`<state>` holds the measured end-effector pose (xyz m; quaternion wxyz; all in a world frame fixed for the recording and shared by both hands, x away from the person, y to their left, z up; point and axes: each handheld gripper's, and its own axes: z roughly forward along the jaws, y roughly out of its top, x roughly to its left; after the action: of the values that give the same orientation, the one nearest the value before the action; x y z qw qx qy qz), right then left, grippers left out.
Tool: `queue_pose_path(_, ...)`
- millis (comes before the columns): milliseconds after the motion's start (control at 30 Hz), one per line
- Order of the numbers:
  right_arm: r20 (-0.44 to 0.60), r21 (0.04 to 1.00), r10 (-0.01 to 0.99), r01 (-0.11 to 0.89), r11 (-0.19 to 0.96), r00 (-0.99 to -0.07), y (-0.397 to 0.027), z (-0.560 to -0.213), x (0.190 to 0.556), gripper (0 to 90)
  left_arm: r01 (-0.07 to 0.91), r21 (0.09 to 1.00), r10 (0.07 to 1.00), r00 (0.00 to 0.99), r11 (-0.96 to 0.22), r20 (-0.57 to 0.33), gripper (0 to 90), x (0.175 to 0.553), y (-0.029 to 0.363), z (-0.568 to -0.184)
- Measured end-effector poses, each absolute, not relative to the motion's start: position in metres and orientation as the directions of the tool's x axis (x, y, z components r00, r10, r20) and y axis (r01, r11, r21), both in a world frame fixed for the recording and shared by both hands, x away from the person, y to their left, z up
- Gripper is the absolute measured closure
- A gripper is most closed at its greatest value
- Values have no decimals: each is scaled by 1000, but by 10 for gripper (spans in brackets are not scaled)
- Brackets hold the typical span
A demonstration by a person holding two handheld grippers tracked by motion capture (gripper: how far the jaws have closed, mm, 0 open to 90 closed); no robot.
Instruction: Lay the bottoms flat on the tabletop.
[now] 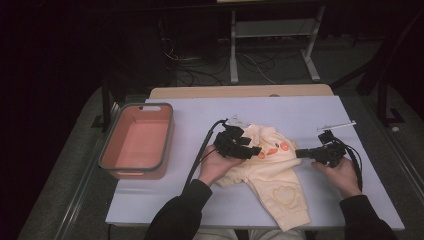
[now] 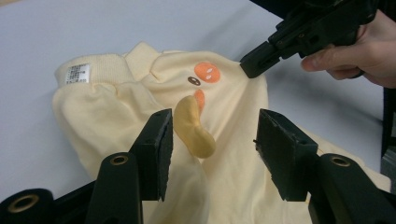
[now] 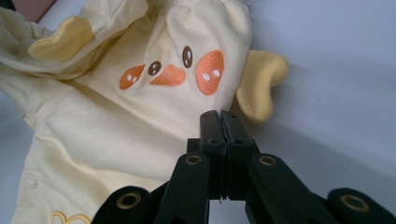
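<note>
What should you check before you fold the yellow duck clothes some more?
1. Right gripper pinching the yellow garment at its edge: ok, jaws shut on the cloth.
2. Left gripper free to grab: ok, jaws open above the cloth, nothing pinched.
3. Garment flat: not ok, bunched near the label.
4. Duck face showing: ok.
5. Pink bin out of the way: ok, apart at the left.

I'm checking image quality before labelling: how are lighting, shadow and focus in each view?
High view: table is lit, surroundings fall to near black, picture is soft. Left gripper view: garment is sharp and evenly lit, the near jaws slightly soft, a soft shadow under the right gripper. Right gripper view: embroidered face is crisp, the garment's shadow falls on the table at right, no glare.
</note>
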<state>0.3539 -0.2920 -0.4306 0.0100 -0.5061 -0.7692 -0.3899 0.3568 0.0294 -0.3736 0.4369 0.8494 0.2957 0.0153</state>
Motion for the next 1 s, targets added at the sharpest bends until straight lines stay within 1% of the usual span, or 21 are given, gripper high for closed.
queue_pose_path(300,411,586,772,789,185,-485,-292,-431,354,875,494,736,535,818,-462,-212,463,362,17,-385)
queue_pose_path(500,410,583,772,791,187,-485,-292,-432,355,875,488,718,552,816,-496,-173,474,363,9,-393)
queue_pose_path(633,410,583,772,791,187,-485,-292,-432,355,873,486,702,572,809,-520,-136,508,366,5,-400)
queue_pose_path(700,409,583,773,790,189,-486,-291,-432,355,873,479,692,574,811,-540,-113,533,367,4,-404)
queue_pose_path(767,409,583,772,790,189,-486,-291,-432,355,873,474,683,579,810,-555,-92,581,368,3,-407)
queue_pose_path(800,409,583,772,790,189,-486,-291,-432,355,873,479,680,582,808,-555,-93,633,369,2,-408)
queue_pose_path(833,409,583,772,790,189,-487,-291,-432,355,873,474,674,578,812,-567,-85,666,370,2,-410)
queue_pose_path(900,409,583,772,790,189,-487,-291,-432,356,873,476,670,577,812,-569,-87,775,372,3,-411)
queue_pose_path(967,410,583,771,790,190,-487,-292,-432,356,873,481,677,580,809,-557,-98,839,373,7,-411)
queue_pose_path(1000,410,583,771,790,189,-487,-292,-432,356,873,480,682,580,808,-552,-99,847,373,8,-410)
